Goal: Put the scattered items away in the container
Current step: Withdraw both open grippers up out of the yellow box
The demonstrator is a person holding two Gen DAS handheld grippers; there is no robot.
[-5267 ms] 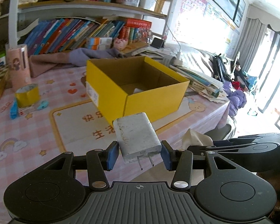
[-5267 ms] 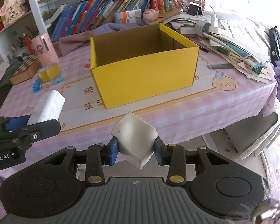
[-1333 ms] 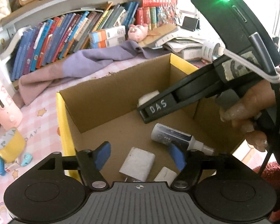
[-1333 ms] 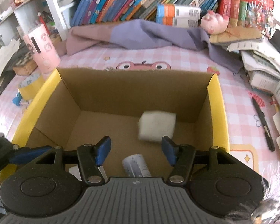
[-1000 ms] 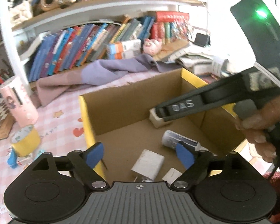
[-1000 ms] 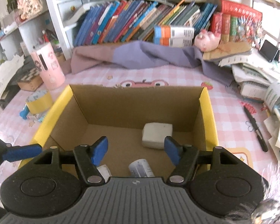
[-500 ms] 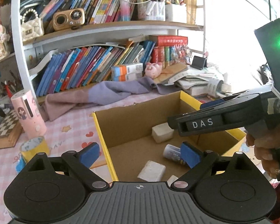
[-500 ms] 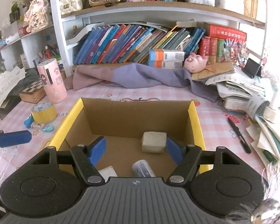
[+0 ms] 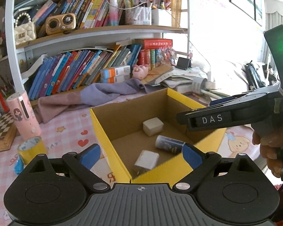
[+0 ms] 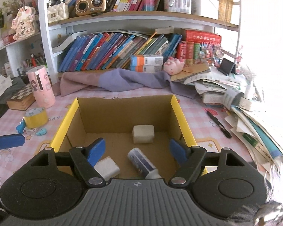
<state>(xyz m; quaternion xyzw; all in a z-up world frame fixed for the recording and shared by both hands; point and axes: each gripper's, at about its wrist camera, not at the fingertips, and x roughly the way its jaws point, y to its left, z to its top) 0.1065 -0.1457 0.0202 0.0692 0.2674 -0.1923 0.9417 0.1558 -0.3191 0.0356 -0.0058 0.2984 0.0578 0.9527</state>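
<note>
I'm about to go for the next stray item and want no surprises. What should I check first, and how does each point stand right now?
1. Left gripper free: ok, jaws wide apart, nothing between them.
2. Right gripper free: ok, jaws apart and holding nothing.
3. Dropped items settled: ok, white charger, white block and small bottle all lie on the floor of the yellow box.
4. Box upright and open: ok.
5. Items left outside: not ok, the yellow tape roll and small blue pieces lie on the pink tablecloth left of the box.
6. Whether the black pen belongs in the box: cannot tell.
</note>
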